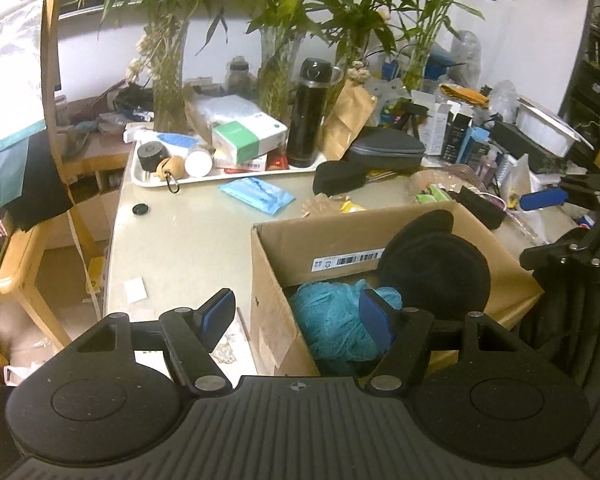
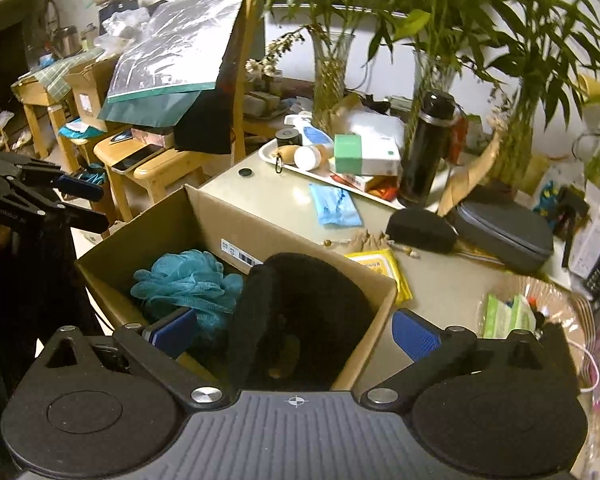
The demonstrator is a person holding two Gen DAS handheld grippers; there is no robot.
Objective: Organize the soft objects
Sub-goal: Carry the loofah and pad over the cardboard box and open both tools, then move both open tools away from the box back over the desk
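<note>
Black fabric, a soft padded item (image 2: 300, 316), sits inside the open cardboard box (image 2: 236, 220), leaning against the box's right-hand wall as the right wrist view shows it. A teal mesh bath sponge (image 2: 184, 284) lies in the same box, just beside the black item and touching it.

The right hand-held gripper (image 2: 296, 330) is poised over the box with its jaws spread fully wide. The black item lies between the two blue pads (image 2: 414, 336), but neither pad presses on it; this gripper holds nothing. One pad is inside the box and the other is outside its right wall.

The left hand-held gripper (image 1: 300, 312) has its jaws partly apart and straddles the near left wall of the box. One pad is outside the box over the counter (image 1: 188, 240); the other is inside, in front of the teal sponge. Whether that pad touches the sponge cannot be determined. Nothing is clamped.

The box stands on the counter near its front edge. Behind it lie a blue packet (image 1: 256, 195), a yellow packet (image 2: 380, 270) and a black oval case (image 2: 420, 230). Further back, a white tray (image 1: 148, 180) carries a black flask (image 1: 310, 112) and a green-and-white carton (image 1: 248, 140). Glass vases with green plants (image 1: 168, 68) stand along the rear. Wooden chairs (image 2: 160, 164) stand beside the counter.
</note>
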